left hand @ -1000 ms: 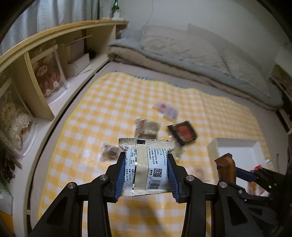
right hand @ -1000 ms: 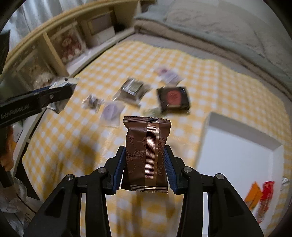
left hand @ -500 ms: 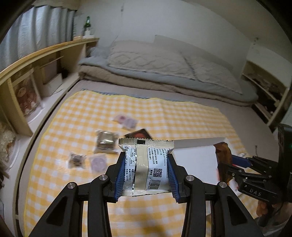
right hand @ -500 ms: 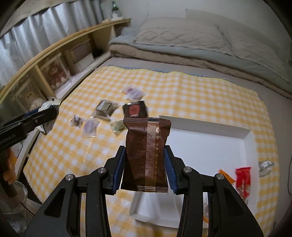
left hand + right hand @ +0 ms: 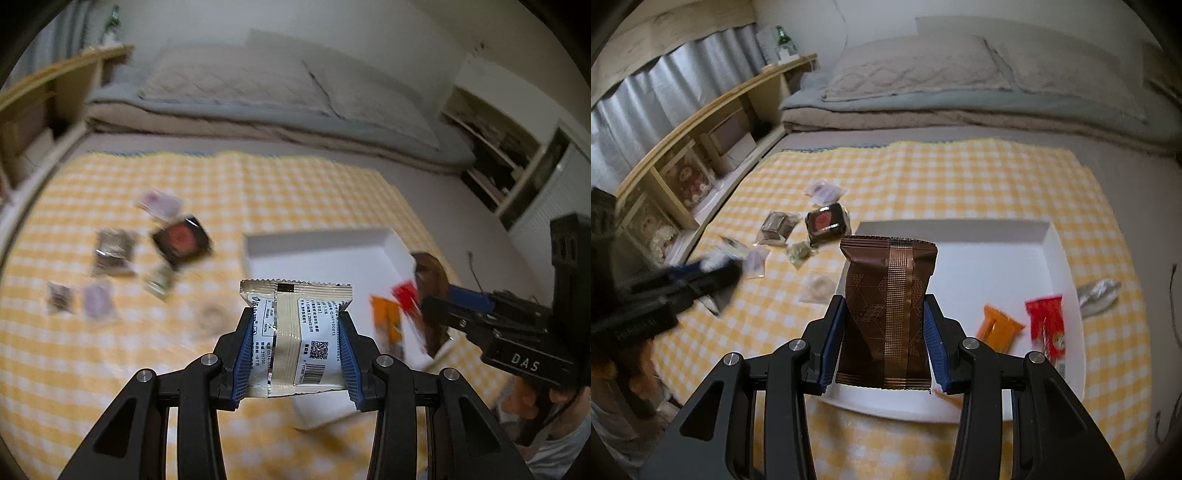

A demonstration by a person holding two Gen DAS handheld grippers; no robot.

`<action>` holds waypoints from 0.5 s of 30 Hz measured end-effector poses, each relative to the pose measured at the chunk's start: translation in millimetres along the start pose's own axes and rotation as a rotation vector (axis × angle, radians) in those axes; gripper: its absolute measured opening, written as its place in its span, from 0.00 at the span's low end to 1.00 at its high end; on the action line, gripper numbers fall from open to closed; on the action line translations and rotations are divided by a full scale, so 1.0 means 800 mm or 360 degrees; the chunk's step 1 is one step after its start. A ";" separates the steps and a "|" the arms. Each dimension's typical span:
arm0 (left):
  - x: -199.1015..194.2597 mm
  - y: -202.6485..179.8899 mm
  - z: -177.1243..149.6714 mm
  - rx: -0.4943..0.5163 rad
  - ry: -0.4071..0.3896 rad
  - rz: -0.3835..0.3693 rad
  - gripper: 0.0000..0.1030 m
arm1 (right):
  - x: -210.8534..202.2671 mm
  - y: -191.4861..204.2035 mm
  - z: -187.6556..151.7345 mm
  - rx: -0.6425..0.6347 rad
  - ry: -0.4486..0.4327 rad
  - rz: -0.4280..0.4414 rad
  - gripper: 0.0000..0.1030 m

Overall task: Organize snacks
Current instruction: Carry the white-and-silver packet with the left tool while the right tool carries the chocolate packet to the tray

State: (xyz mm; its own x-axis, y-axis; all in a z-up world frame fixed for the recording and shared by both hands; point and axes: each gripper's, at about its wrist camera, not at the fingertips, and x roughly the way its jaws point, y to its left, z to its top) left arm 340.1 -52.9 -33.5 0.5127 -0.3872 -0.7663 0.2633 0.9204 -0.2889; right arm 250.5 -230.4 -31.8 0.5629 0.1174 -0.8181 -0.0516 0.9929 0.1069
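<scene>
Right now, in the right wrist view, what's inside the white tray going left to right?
Brown packet held in the right gripper over the white tray → orange packet → red packet.

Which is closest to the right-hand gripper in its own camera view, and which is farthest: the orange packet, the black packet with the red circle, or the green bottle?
1. Orange packet, in the white tray, right.
2. Black packet, on the checked cloth, left.
3. Green bottle, on the far shelf.
</scene>
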 end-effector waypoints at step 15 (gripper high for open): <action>0.132 -0.020 -0.003 -0.0131 0.0423 -0.0182 0.40 | 0.057 -0.055 -0.031 0.0231 0.0307 0.0073 0.41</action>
State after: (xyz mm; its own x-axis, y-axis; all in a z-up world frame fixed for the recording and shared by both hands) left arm 388.5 -108.1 -111.0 0.2490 -0.4710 -0.8463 0.2340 0.8772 -0.4193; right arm 258.5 -268.5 -87.9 0.3938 0.1772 -0.9019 0.0536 0.9751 0.2150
